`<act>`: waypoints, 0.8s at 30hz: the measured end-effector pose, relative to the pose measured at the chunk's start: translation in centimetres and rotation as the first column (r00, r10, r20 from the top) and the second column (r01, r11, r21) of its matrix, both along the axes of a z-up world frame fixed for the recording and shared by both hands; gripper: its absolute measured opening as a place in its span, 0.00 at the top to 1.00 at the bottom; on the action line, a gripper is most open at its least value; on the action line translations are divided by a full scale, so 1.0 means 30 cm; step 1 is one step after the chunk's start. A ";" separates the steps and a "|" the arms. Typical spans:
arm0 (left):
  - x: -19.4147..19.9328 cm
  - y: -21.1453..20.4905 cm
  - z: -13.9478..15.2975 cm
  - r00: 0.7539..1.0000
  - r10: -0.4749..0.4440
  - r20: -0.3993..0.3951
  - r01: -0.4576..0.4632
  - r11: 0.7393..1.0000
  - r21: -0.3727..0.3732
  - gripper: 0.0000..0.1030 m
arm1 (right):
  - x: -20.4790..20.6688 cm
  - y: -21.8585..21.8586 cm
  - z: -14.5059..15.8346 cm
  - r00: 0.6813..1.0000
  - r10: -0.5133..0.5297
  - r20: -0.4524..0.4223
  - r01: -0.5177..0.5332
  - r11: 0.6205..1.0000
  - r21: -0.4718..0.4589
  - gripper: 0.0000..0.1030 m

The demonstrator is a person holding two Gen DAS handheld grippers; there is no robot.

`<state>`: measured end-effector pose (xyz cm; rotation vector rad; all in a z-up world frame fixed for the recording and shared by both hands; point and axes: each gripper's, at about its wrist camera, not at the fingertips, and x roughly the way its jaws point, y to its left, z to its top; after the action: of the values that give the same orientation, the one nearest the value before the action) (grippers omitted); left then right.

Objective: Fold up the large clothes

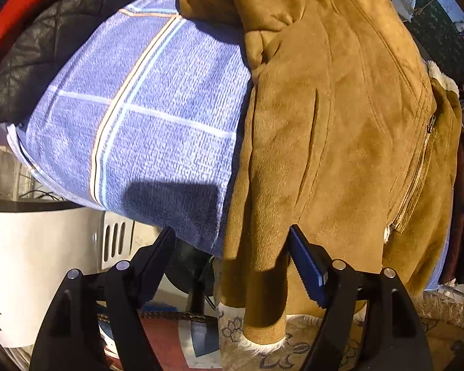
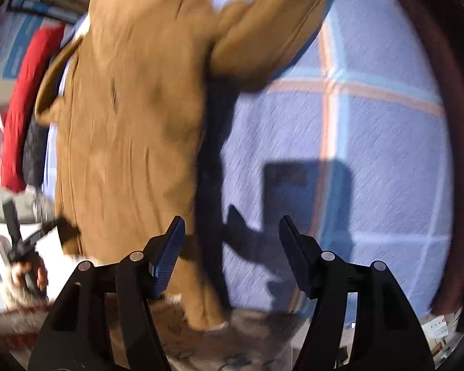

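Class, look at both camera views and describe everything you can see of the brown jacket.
The brown jacket looks like tan suede with pale fleece lining at the collar, hem and cuffs. A metal zip runs slantwise down its front. It lies spread on a blue checked blanket, one sleeve hanging over the edge toward the patterned rug below. The left gripper stands open around that sleeve's lower part. The right gripper is open beside the jacket, over the blanket. The right view is blurred.
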<state>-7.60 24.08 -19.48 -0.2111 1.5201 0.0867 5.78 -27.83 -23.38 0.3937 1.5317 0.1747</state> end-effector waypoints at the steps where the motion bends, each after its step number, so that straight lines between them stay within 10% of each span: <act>1: 0.019 -0.009 0.030 0.999 -0.005 0.032 0.004 1.000 0.014 0.30 | 0.051 -0.052 0.015 0.998 -0.051 0.021 0.051 0.999 0.004 0.38; 7: 0.135 -0.067 0.160 0.991 -0.001 0.131 0.000 1.000 0.004 0.30 | 0.380 -0.257 0.027 0.938 -0.339 0.072 0.337 0.941 0.043 0.29; 15: 0.037 -0.121 0.149 0.997 0.013 0.074 -0.015 1.000 0.027 0.30 | 0.792 -0.357 -0.172 0.900 -0.437 -0.002 0.436 0.899 -0.043 0.30; 20: 0.029 -0.158 0.147 0.998 0.028 0.060 -0.028 1.000 0.009 0.30 | 0.815 -0.284 -0.141 0.926 -0.377 0.014 0.377 0.926 -0.001 0.82; 24: 0.130 -0.240 0.141 0.996 -0.056 0.073 0.056 0.998 -0.005 0.30 | 0.781 -0.280 0.148 0.933 -0.312 0.181 0.289 0.947 0.142 0.86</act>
<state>-3.68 16.88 -15.24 -0.1757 1.4528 0.0283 29.20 -36.23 -18.95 0.6760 1.2469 0.0574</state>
